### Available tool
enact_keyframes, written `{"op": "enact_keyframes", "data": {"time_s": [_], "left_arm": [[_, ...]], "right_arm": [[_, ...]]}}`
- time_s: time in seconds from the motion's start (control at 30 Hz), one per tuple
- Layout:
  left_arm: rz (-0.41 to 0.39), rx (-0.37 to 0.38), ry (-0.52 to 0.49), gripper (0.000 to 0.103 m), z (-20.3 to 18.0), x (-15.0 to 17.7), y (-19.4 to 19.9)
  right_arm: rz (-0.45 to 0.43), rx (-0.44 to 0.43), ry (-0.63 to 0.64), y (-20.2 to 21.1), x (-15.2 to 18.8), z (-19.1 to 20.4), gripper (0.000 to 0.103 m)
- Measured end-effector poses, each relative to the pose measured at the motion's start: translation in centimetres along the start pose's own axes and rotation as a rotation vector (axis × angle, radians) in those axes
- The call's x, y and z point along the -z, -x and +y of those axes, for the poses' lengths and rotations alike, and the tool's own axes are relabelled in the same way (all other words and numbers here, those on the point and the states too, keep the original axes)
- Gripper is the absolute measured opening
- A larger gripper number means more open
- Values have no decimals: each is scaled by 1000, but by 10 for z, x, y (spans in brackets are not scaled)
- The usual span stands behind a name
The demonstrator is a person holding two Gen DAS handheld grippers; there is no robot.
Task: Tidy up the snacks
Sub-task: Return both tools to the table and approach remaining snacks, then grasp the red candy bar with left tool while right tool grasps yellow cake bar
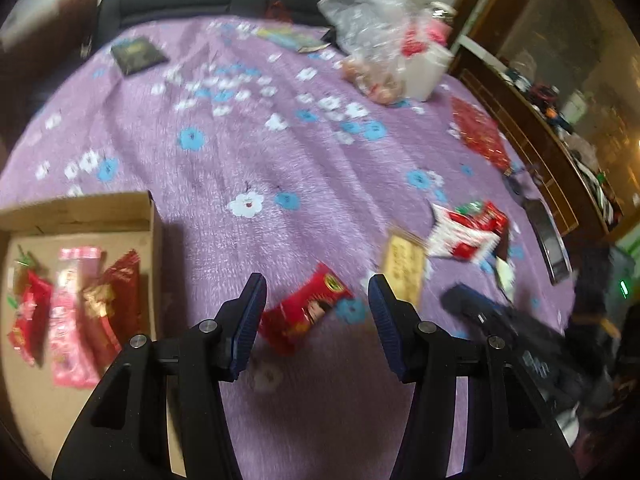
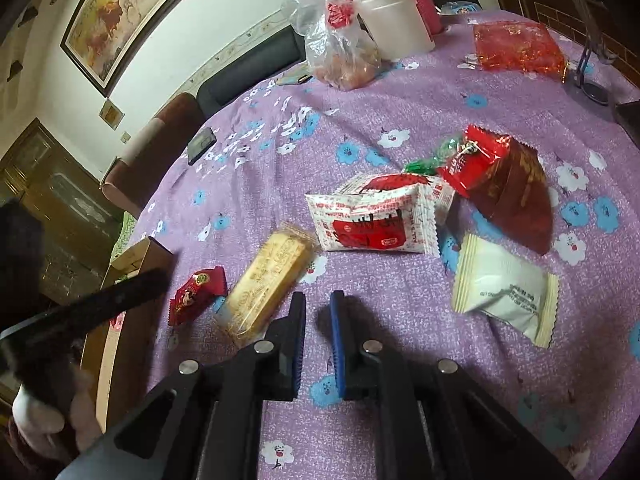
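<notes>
So the left gripper (image 1: 316, 300) was spread with nothing pinched, hanging right over a small red snack packet (image 1: 306, 312) that lay on the purple flowered blanket (image 1: 240, 152) between its fingers, though the pads weren't touching it as far as I could tell. Off to that gripper's left sat the cardboard box (image 1: 154, 216), already holding a few red and pink packets (image 1: 72, 312). The right gripper (image 2: 318, 300) was pressed nearly together on nothing, just above bare blanket. Just beside its left finger was the yellow wafer bar (image 2: 268, 284), and beyond that the same small red packet (image 2: 196, 294) near the box edge. Further out lay the white-and-red pouch (image 2: 376, 220), with a dark red bag (image 2: 508, 192) to its right and a green candy tucked between them. A cream-coloured packet (image 2: 504, 288) sat to the right of the gripper. At the far end were a clear plastic bag (image 2: 340, 52), a white tub (image 2: 396, 24) and a flat red packet (image 2: 516, 46). The left wrist view was pretty blurry.
</notes>
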State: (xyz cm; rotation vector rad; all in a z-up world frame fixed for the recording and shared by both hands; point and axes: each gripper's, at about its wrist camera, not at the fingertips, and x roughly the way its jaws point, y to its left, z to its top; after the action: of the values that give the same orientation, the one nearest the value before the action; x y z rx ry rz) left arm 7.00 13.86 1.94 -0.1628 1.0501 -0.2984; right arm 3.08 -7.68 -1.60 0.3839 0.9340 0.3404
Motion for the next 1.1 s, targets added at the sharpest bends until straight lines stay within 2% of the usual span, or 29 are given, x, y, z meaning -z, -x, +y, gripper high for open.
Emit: {"op": "enact_keyframes", "data": {"time_s": [0.07,0.17,0.2,0.23,0.27,0.3,0.4,0.57,0.77,0.9,1.0,1.1], "left_arm": [[33,14,15,52,2,-1,-12],[72,18,-25,52,-4,5,-23],[60,6,-54,52,-8,8,-22],[63,5,-78,48,-11,10,-22],[61,-4,-95,35,-13,12,-21],[61,-33,-121,28,-16,14,-23],[41,-99,-183,20,-23,19,-23],[20,-140,-172,19,-24,24,-21],[-56,-62,-103,18,-18,36,17],[-127,-25,-101,19,-18,50,53],[-166,17,-77,19,-12,63,75],[-190,39,-48,19,-2,73,89]], "right_arm": [[0,2,9,0,1,2,19],[2,-7,6,1,1,3,23],[3,-15,2,-2,-1,2,26],[3,-22,-1,-3,-1,1,27],[3,-28,-3,-3,-1,1,28],[3,-29,-3,-3,-2,1,29],[1,-29,2,-3,-2,2,31],[-1,-44,9,-4,-1,4,38],[-1,-49,10,-4,-3,5,42],[28,-18,10,-11,-9,16,47],[62,50,30,-25,-19,34,48],[88,156,64,-43,-29,54,52]]}}
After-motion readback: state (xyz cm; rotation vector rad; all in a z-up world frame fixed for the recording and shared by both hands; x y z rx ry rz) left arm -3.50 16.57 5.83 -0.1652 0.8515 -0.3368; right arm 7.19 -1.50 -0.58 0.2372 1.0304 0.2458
